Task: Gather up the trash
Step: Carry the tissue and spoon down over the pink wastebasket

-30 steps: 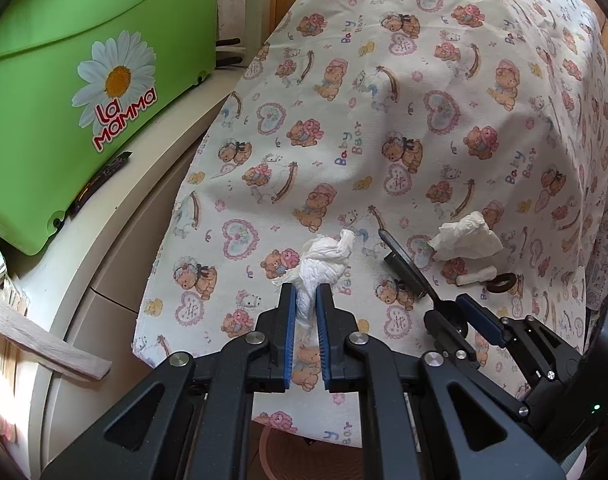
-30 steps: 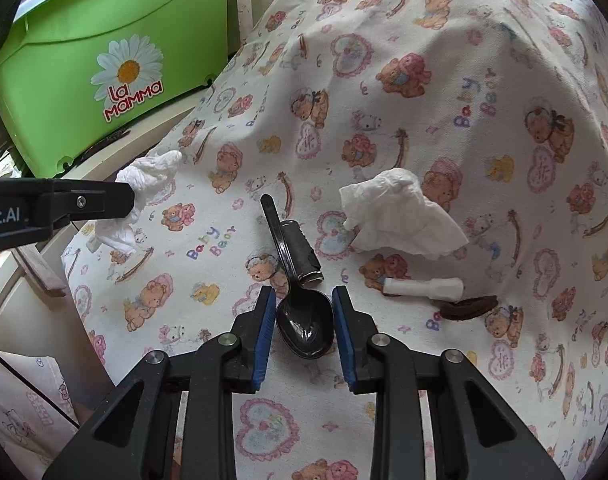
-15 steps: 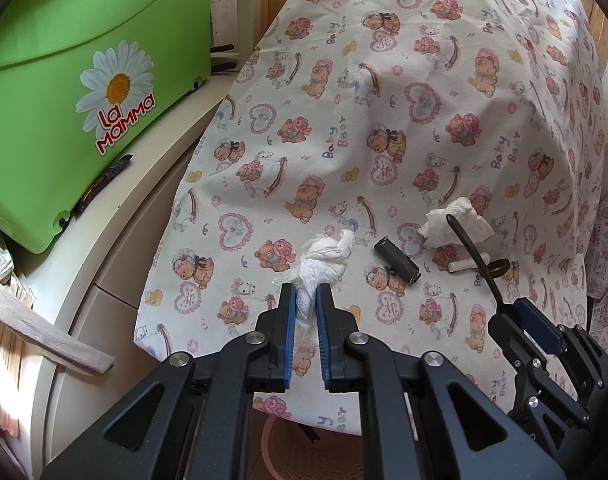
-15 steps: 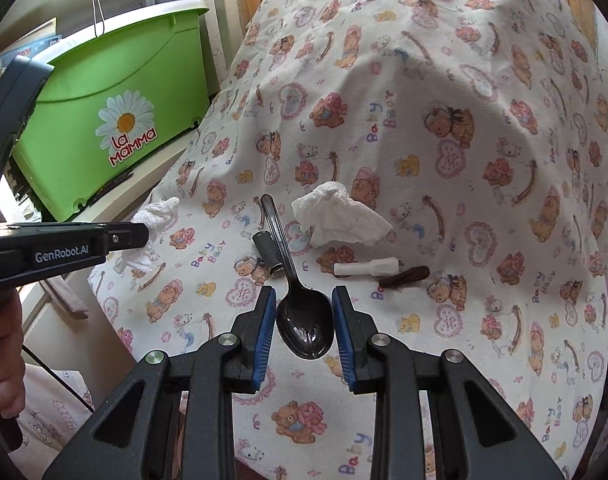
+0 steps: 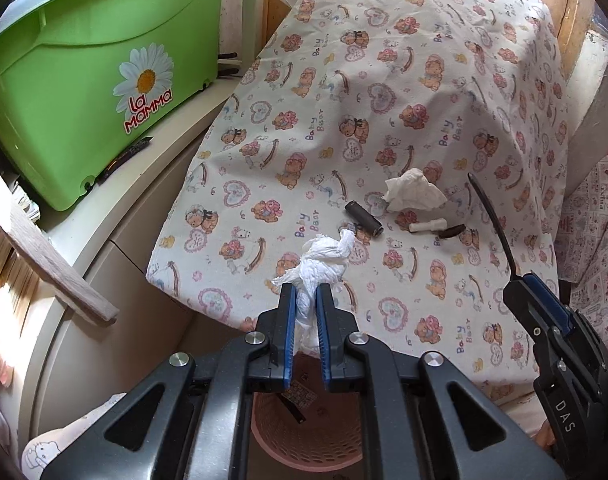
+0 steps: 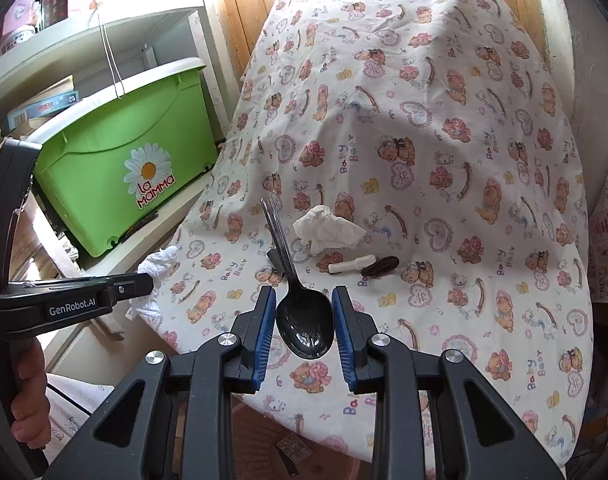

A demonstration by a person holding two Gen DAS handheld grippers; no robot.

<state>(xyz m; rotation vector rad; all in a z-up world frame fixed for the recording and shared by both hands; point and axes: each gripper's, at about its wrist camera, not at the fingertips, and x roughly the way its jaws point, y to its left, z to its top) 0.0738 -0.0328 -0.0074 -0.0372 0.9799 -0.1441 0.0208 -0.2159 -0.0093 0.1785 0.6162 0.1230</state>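
The left gripper [image 5: 304, 300] is clenched on a crumpled white tissue [image 5: 324, 260] – soft, weightless stuff that takes a pinch anywhere. The right gripper [image 6: 304, 316] grips a black plastic spoon [image 6: 304, 320] by its bowl, handle pointing away; light, stiff and probably slick. Both hang over the near edge of the teddy-bear cloth [image 5: 384, 120]. Below sits a pink perforated basket [image 5: 304, 440] – holding a scrap or two.

two black plastic grippers are showing: the left gripper [image 5: 304, 308] and right gripper [image 6: 303, 316] are each wearing blue ribbed pads, silver round screws and triangular cut-outs; white "genrobot.ai" lettering is marking one side.
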